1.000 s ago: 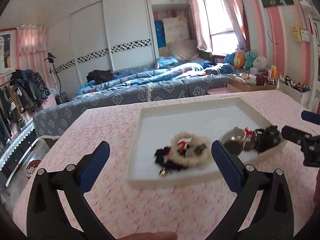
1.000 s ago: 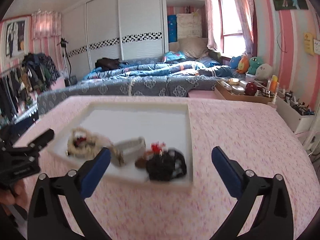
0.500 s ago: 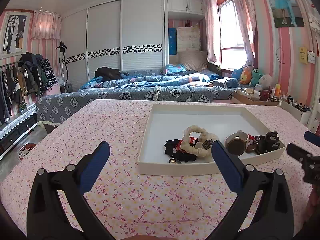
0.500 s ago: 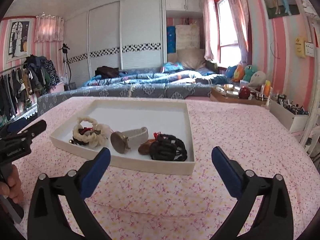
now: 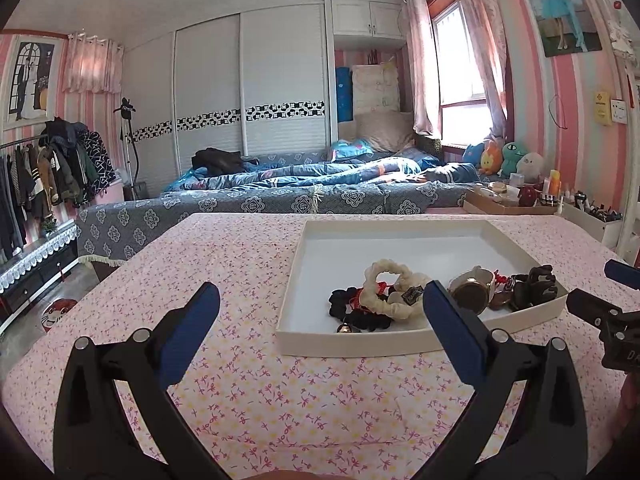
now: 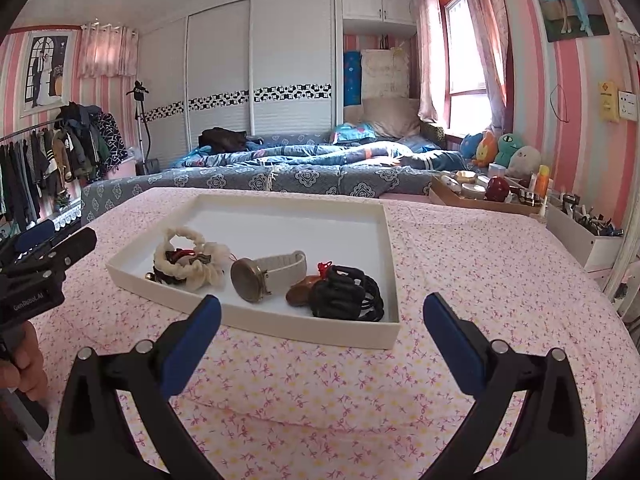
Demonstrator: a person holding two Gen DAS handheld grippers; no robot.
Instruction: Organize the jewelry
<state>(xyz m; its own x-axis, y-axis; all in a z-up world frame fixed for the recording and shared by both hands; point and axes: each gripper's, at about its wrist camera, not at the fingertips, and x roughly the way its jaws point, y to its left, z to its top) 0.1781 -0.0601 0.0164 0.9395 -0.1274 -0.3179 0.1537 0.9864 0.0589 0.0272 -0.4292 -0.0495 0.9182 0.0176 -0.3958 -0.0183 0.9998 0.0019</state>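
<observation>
Jewelry [image 6: 256, 276] lay in the tray [image 6: 316, 330] just beyond our right gripper [image 6: 320, 322], nearer than the left gripper [image 5: 320, 322]; we held both spread apart, empty.

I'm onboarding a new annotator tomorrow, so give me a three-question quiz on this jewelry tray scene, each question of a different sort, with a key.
1. True or false: the watch lies inside the white tray.
2. Multiple choice: which item lies nearest the tray's right wall in the right wrist view? A) cream scrunchie B) black hair ties C) watch
3. Fill in: both the left gripper and the right gripper are ____ and hold nothing.

Key: 1 true; 2 B; 3 open.
</observation>
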